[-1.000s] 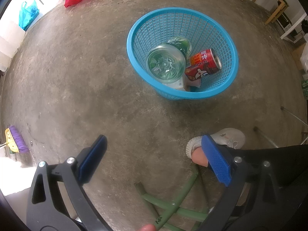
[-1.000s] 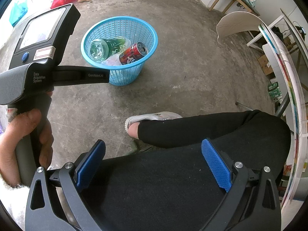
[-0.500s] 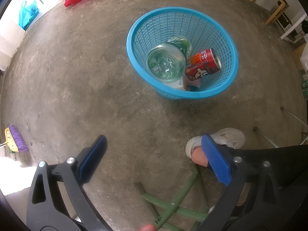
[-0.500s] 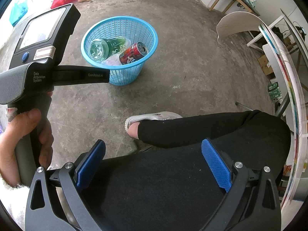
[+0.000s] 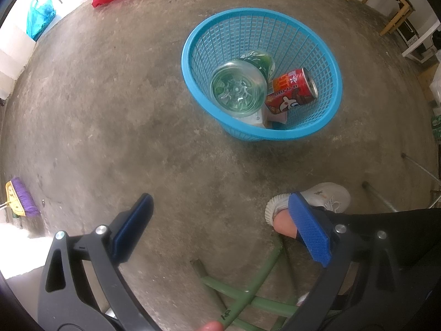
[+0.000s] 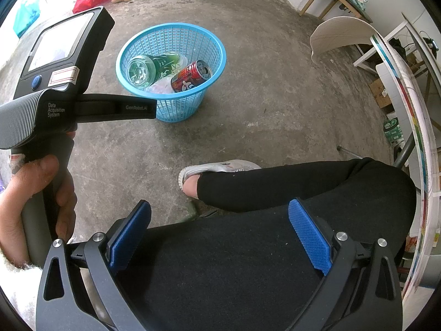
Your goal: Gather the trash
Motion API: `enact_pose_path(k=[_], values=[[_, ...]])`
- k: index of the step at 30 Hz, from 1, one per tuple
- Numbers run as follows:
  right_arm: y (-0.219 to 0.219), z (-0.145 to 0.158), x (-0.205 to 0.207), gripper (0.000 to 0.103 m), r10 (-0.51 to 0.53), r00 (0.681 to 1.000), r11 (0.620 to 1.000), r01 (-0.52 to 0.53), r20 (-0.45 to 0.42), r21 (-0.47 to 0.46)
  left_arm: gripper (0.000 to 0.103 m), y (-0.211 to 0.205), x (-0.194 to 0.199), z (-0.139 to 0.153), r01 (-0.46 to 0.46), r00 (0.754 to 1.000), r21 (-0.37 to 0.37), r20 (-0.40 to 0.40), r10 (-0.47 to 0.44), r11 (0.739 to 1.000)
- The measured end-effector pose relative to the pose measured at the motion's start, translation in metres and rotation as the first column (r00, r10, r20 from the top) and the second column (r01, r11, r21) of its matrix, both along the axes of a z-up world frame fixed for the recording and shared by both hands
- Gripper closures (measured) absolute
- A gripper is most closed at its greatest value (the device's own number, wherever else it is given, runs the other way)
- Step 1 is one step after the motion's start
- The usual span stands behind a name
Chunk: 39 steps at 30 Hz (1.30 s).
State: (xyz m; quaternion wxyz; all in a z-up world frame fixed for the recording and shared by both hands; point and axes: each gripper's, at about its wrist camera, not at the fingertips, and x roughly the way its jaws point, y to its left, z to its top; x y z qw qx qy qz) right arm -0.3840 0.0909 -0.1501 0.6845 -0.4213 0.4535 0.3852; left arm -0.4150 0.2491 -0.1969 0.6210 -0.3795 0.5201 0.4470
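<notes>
Left wrist view: unchanged; left gripper (image 5: 220, 229) fingers spread, empty.
Right gripper (image 6: 219, 234): fingers spread, unmoved.
Basket (image 5: 328, 63): bottle (image 5: 238, 88), can (image 5: 292, 91) as before.

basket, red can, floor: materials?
Basket: looks like moulded plastic, glossy light blue, open grid walls with a solid rim.
Red can: apparently thin metal, printed red label, bare silvery end.
Floor: likely bare concrete, matte grey, mottled and stained.

can (image 5: 293, 91) beside bottle (image 5: 238, 91) inside basket (image 5: 220, 27).
</notes>
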Motion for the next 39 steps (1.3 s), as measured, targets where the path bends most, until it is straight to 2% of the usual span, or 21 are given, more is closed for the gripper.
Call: enact_pose_path(k=[39], values=[[0.0004, -0.0001, -0.0001, 0.006, 0.001, 1.0, 1.0, -0.001, 0.001, -0.003, 0.009, 0.0002, -0.0025, -0.0003, 0.001, 1.0, -0.006, 0.002, -0.001, 1.0]])
